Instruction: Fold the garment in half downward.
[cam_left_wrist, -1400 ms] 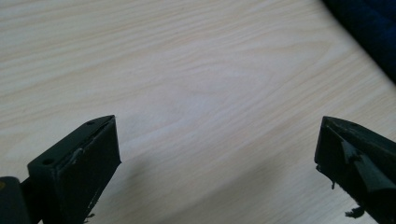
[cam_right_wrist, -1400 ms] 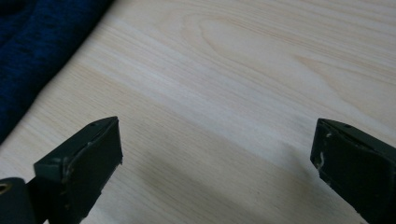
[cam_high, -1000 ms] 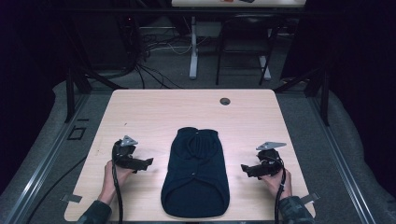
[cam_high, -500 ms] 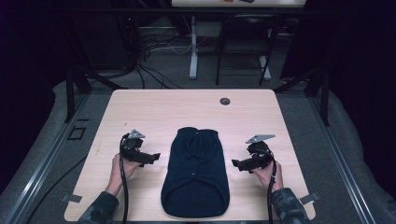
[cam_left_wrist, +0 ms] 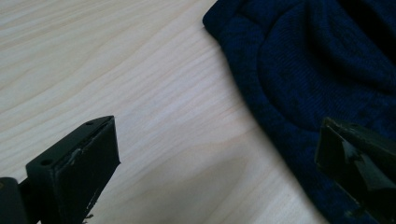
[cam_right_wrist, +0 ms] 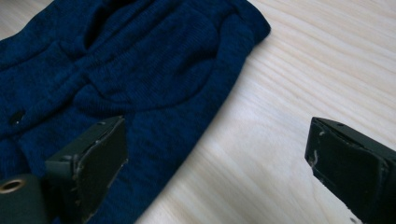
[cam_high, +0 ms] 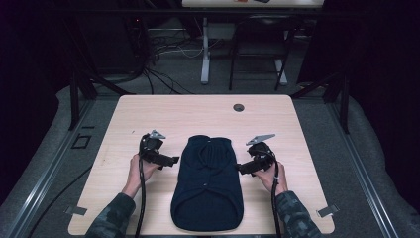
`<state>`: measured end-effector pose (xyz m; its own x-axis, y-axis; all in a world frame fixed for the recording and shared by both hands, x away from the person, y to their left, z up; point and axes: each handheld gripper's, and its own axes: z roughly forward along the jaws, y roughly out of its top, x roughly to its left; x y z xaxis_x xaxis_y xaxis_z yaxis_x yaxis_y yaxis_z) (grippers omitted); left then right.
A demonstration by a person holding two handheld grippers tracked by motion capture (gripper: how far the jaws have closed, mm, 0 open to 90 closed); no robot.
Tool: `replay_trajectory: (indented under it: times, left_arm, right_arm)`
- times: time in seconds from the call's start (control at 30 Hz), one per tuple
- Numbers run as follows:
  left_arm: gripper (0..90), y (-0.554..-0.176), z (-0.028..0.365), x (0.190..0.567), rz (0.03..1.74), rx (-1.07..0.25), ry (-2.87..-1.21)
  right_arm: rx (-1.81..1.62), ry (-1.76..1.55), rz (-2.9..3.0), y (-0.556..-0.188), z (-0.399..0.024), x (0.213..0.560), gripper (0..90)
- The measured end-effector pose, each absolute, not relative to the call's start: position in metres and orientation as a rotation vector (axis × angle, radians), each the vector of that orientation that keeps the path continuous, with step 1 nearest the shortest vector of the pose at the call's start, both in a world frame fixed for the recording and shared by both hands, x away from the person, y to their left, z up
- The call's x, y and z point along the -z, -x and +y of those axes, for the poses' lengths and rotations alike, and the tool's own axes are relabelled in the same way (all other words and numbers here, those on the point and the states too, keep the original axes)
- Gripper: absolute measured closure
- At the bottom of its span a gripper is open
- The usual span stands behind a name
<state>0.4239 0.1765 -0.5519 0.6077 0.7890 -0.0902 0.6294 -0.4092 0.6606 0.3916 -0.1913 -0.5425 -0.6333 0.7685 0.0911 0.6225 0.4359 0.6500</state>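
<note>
A dark navy knitted garment (cam_high: 208, 183) lies folded flat in the middle of the light wood table (cam_high: 208, 114), long side running away from me. My left gripper (cam_high: 171, 160) stands open at its left edge, one jaw over the knit (cam_left_wrist: 303, 70) and the other over bare wood. My right gripper (cam_high: 241, 167) is open at the garment's right edge, its left jaw over the blue fabric (cam_right_wrist: 140, 60) and its right jaw over the table. Nothing is held between either pair of jaws.
A small round dark grommet (cam_high: 238, 107) sits near the table's far edge. Bare wood (cam_high: 307, 163) surrounds the garment on all sides. Beyond the table are chair and desk legs (cam_high: 204, 49) and cables on a dark floor.
Both grippers have moved inward and slightly forward from the table's sides, ending at the garment's left and right edges. The garment has not moved.
</note>
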Motion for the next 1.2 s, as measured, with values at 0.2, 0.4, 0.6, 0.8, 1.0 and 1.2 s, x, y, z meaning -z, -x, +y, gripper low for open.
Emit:
replay_trajectory:
  times: [0.2, 0.4, 0.6, 0.8, 1.0, 1.2]
  left_arm:
    - [0.3, -0.429, 0.164, 0.552, 1.119, -0.317, -2.143]
    - [0.3, -0.436, 0.153, 0.552, 1.123, -0.315, -2.133]
    - [0.4, -0.443, 0.145, 0.553, 1.126, -0.306, -2.137]
    - [0.3, -0.450, 0.140, 0.557, 1.143, -0.304, -2.143]
    - [1.0, -0.457, 0.135, 0.561, 1.158, -0.282, -2.154]
    - [1.1, -0.463, 0.128, 0.565, 1.176, -0.282, -2.161]
  right_arm:
    - [-0.990, -1.216, 2.461, -0.402, -0.180, 0.542, 6.2]
    - [-1.004, -1.222, 2.452, -0.412, -0.170, 0.543, 8.0]
    - [-1.001, -1.242, 2.447, -0.423, -0.164, 0.545, 11.7]
    - [-1.008, -1.281, 2.431, -0.435, -0.161, 0.550, 13.8]
    - [-0.990, -1.295, 2.426, -0.444, -0.155, 0.551, 17.0]
    - [-0.953, -1.309, 2.432, -0.453, -0.149, 0.554, 21.7]
